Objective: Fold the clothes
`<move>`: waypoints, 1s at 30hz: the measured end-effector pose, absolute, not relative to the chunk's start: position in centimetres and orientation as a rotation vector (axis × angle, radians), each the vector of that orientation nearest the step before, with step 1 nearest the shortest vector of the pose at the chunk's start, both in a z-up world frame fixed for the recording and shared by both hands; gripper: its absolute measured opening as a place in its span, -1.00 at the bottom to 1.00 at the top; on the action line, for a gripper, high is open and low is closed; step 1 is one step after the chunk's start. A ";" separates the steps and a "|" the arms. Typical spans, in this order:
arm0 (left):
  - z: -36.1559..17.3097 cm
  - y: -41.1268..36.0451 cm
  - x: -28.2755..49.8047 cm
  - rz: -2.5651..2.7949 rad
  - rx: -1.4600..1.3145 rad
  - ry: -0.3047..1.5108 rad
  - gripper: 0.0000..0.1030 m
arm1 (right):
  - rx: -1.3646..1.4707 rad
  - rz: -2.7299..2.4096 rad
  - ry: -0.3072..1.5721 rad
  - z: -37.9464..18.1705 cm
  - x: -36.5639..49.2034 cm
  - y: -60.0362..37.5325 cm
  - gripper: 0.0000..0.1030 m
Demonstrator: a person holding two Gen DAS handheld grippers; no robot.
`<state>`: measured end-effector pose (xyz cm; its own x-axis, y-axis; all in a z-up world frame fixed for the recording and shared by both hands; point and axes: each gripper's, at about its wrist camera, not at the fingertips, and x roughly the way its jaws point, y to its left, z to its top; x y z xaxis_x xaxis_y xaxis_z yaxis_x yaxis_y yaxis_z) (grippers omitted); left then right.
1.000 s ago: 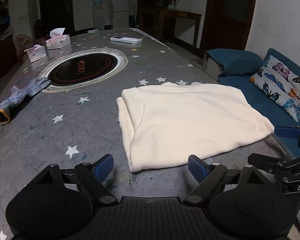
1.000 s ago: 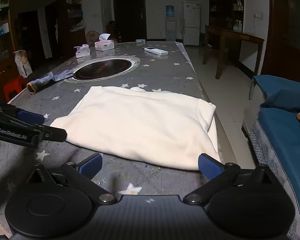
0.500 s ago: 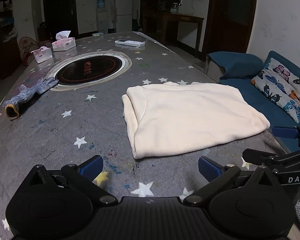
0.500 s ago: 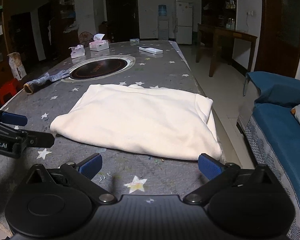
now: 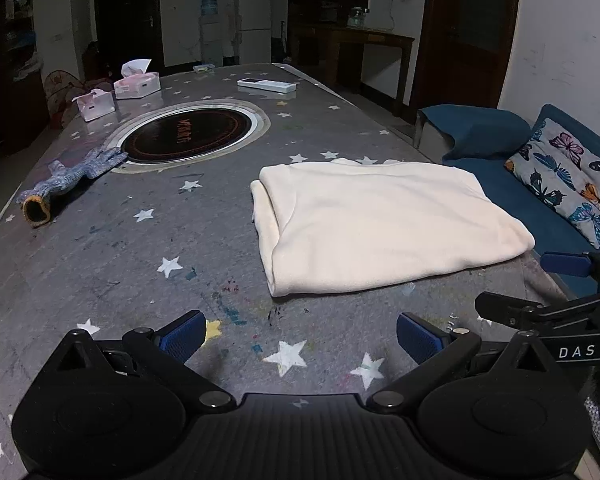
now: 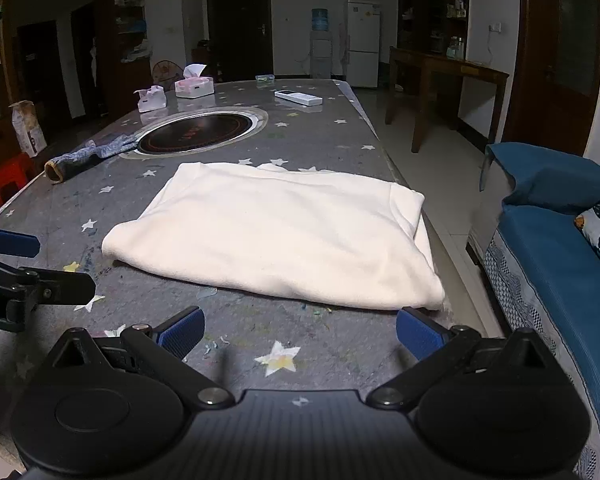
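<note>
A cream garment [image 5: 384, 224] lies folded into a flat rectangle on the grey star-patterned table [image 5: 140, 264], also seen in the right wrist view as the cream garment [image 6: 284, 232]. My left gripper [image 5: 300, 338] hovers over the table in front of the cloth's near edge, jaws wide open with nothing between them. My right gripper [image 6: 300, 334] is open too, just short of the cloth's near right corner, not touching it. Each gripper shows at the edge of the other's view: right gripper [image 5: 548, 280], left gripper [image 6: 28, 260].
A round black cooktop [image 5: 188, 134] is set in the table's middle. A knitted glove [image 5: 64, 180] lies to its left; tissue boxes [image 5: 136, 84] and a white remote [image 5: 266, 85] sit farther back. A blue sofa [image 6: 560, 240] with a butterfly cushion [image 5: 568, 176] borders the table's right side.
Both grippers have drawn back from the garment, so more bare table shows before it. The left jaws stand wider than a second ago. The cloth lies unmoved.
</note>
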<state>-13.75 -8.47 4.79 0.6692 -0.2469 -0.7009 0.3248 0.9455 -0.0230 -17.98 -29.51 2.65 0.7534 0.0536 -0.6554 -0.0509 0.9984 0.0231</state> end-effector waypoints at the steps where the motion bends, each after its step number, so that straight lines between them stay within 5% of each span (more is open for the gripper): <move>1: 4.8 -8.4 -13.8 -0.322 0.109 0.771 1.00 | 0.005 0.055 0.716 2.6 -18.0 -29.5 1.00; 30: 4.5 -7.9 -15.9 -0.306 0.112 0.762 1.00 | 0.025 0.035 0.699 2.6 -19.8 -27.7 1.00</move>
<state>-15.94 -7.89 4.48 0.6816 -0.2315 -0.6942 0.3120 0.9500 -0.0105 -19.78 -27.69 2.58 0.7651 0.0412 -0.6426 -0.0241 0.9991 0.0353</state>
